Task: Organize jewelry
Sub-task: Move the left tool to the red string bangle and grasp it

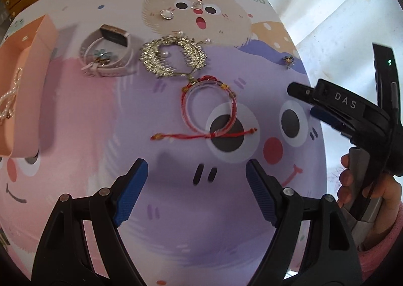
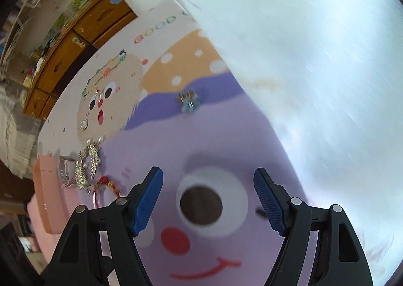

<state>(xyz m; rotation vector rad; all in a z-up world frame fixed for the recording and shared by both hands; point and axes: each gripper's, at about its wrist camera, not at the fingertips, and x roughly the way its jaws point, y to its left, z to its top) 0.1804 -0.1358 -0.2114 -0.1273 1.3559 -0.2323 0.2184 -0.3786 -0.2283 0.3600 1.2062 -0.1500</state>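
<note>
My left gripper (image 1: 196,167) is open and empty above the cartoon mat, just short of a red string bracelet (image 1: 204,135) and a clear red bangle (image 1: 209,107). Beyond lie a gold leaf hair comb (image 1: 173,57), a pink smartwatch (image 1: 108,51), two small round earrings (image 1: 166,14) and a small charm (image 1: 289,60). An open pink box (image 1: 22,84) at the left holds a pearl bracelet (image 1: 10,96). My right gripper (image 2: 207,176) is open and empty over the mat's right side; the charm (image 2: 189,102) lies ahead of it. The right gripper shows in the left wrist view (image 1: 314,99).
The round table's right edge (image 1: 317,114) drops to a pale floor (image 2: 314,46). Wooden drawers (image 2: 63,59) stand behind the table. The pink box (image 2: 47,198) sits at the table's left edge.
</note>
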